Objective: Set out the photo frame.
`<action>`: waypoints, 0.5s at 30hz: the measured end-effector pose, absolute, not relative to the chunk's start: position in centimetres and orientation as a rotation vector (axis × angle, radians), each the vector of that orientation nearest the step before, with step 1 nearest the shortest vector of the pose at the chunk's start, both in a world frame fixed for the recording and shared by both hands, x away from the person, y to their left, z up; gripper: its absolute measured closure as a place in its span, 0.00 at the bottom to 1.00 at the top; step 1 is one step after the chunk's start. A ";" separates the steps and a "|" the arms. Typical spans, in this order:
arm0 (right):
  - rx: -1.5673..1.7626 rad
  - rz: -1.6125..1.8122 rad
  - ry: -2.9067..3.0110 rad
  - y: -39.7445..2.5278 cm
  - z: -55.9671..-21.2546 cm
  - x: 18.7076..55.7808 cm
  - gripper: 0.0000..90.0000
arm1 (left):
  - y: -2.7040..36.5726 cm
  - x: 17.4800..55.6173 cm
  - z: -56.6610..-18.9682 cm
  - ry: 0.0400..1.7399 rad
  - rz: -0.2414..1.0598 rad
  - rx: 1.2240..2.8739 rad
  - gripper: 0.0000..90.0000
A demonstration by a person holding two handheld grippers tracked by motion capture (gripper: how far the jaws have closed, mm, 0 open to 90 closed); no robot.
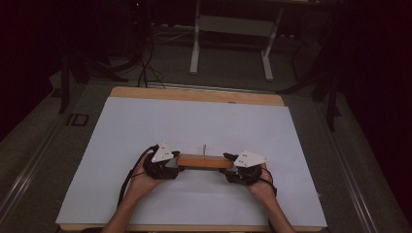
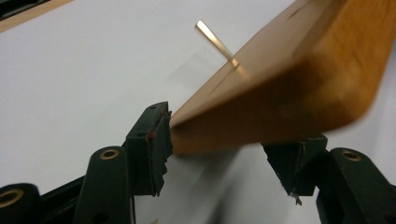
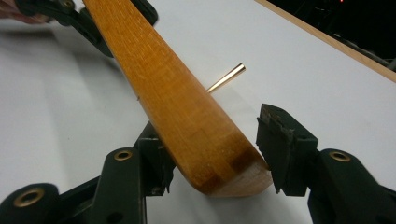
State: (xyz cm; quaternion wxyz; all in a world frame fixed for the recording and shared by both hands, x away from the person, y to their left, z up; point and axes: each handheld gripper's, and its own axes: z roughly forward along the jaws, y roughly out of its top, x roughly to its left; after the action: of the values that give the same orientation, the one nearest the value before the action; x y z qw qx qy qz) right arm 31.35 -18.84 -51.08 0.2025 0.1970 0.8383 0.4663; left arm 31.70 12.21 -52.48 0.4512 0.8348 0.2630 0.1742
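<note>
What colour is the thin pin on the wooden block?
Pale brass-gold pin, clearest in the right gripper view.

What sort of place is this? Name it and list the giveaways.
Probably a lab or workshop recording station: a table under a plain white sheet, loose cables on the floor, and a bare metal stand beyond.

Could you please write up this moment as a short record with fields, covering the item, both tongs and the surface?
Item: long orange-brown wooden board with a thin brass-coloured pin standing up from its top
Left tongs: jaws on either side of one board end, apparently gripping
Right tongs: jaws on either side of the other end, apparently gripping
Surface: white sheet on a wooden-edged table
Board position: held between the two hands, near the table's front
</note>
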 end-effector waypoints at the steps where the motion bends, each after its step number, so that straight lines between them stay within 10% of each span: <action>1: 0.553 1.308 2.341 -18.9 -51.1 31.4 0.53 | 12.1 31.9 -52.5 0.647 0.437 2.053 0.47; 15: 0.604 1.341 2.326 -19.2 -51.6 32.3 0.48 | 11.6 32.8 -52.9 0.649 0.395 2.048 0.51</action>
State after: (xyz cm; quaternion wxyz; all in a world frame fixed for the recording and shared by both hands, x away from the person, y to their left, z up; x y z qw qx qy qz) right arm 32.30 -19.20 -51.55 0.1938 0.2152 0.8292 0.4781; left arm 32.85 11.61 -52.86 0.4604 0.8322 0.2639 0.1606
